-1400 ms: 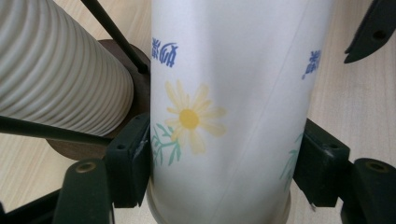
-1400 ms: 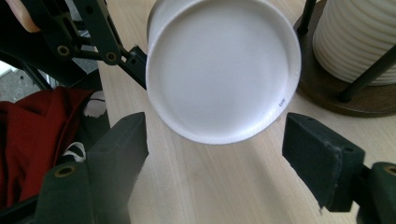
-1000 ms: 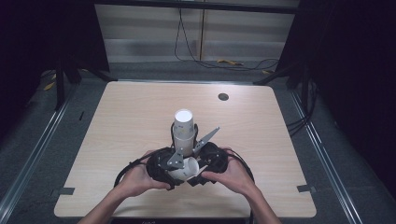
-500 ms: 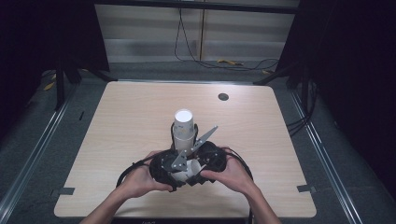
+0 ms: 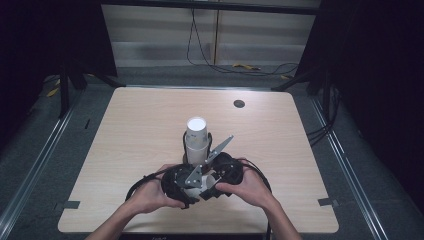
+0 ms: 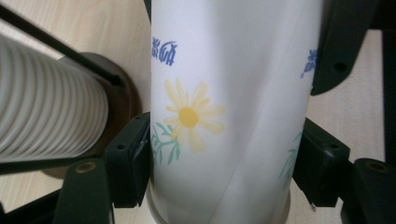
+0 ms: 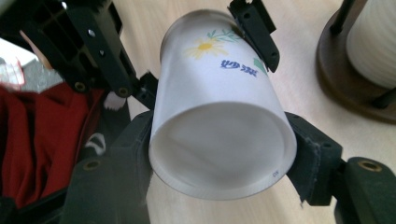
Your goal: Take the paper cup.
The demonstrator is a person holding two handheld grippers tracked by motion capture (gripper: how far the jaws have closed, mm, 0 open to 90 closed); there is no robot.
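Paper cup (image 7: 219,116) near the cup stack (image 5: 196,140), we clench both tools (image 7: 219,154) (image 6: 219,172) on it; oversqueezing could crush it.

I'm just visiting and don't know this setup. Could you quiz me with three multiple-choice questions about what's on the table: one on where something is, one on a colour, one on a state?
1. Where does the stack of cups stand?
A. just beyond the two grippers
B. at the table's far right corner
C. on the floor

2. What colour is the flower on the paper cup?
A. red
B. yellow
C. purple

3. How is the paper cup held?
A. it lies free on the table
B. by a bare hand
C. clamped by both the left gripper and the right gripper

Answers: 1 A, the high view shows it right behind them. 2 B, yellow petals show in the left gripper view. 3 C, each gripper's jaws press its sides.
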